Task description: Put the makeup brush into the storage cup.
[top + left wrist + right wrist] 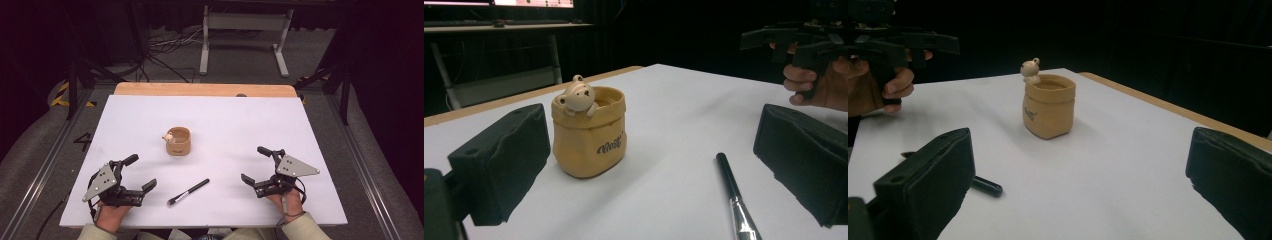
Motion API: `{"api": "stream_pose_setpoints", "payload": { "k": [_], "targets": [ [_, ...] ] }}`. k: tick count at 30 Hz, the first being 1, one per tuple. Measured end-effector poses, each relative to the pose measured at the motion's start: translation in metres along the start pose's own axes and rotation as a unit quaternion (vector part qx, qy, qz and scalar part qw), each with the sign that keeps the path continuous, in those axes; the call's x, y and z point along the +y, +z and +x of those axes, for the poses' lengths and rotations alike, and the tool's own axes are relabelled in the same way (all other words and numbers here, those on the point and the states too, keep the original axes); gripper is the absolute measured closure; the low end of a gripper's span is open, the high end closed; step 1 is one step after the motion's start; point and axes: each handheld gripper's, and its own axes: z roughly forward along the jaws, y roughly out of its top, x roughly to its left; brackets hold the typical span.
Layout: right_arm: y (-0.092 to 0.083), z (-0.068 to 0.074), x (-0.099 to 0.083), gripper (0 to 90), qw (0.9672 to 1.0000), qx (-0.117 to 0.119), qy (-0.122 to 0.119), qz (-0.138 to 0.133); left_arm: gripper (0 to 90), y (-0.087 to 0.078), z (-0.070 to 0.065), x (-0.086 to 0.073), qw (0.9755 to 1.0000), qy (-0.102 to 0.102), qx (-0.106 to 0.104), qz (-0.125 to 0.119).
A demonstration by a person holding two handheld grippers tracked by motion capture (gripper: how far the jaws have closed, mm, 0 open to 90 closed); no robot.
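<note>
Both grippers, the left gripper (134,174) and right gripper (259,165), are black, each topped by a grey three-cornered plate with small dark holes. Their jaws carry thick black pads. Pale beige sleeves cover the person's forearms.

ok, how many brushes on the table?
1. The brush lies on the white table, nearer the person than the tan pot, between the left claw and right claw.

Tan pot (179,141), dark script on side, pale bear at rim; black brush (188,192), silver ferrule; white table (250,125).
</note>
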Motion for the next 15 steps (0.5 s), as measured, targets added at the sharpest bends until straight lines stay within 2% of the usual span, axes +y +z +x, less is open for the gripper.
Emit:
{"api": "stream_pose_setpoints", "payload": {
  "k": [4,9,15],
  "targets": [
    [0.009,0.005,0.003,0.0,0.9999,0.013,-0.002,0.002,2.3,0.0,0.0,0.0,1.0,0.001,0.002,0.002],
    [0.018,0.007,0.005,0.0,0.9995,0.025,0.017,0.0,2.5,0.001,0.0,0.0,1.0,0.001,0.006,0.004],
    [0.026,0.011,0.007,0.0,0.9991,0.04,0.015,0.005,2.6,0.001,0.0,0.0,1.0,0.0,0.007,0.005]
  ]
}}
